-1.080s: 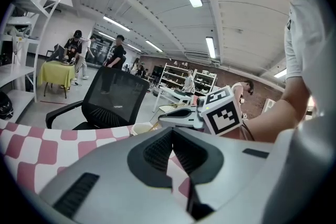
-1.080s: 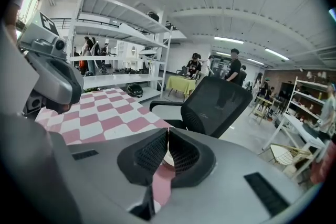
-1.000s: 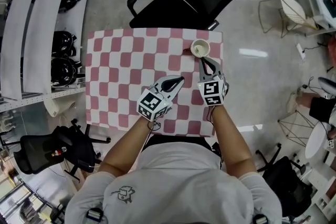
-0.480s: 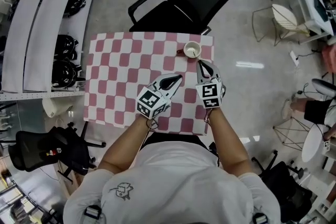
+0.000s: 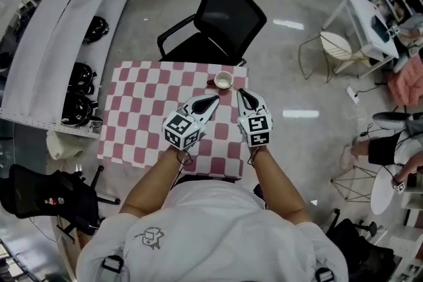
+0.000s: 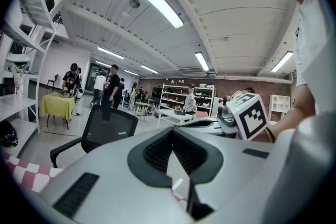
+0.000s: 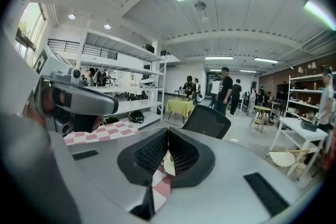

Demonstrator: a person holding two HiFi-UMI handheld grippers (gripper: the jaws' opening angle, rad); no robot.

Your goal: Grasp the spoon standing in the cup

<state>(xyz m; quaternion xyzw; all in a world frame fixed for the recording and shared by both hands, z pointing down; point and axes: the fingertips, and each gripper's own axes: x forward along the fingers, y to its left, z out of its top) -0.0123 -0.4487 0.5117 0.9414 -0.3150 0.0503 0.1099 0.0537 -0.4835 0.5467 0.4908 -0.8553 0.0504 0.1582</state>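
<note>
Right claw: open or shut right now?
Shut. In the right gripper view the right claw has its jaws together at the tips, nothing gripped between them; in the head view it sits short of the cup.

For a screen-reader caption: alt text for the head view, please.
From above, a person holds the left gripper and right gripper, both shut, over a pink-and-white checkered table. A small cup stands just beyond their tips, before a black office chair.

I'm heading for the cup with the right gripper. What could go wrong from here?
The right gripper has its jaws together; pushed forward like that, it could knock the cup over. The cup stands close to the far edge of the table, so a nudge might send it off.
</note>
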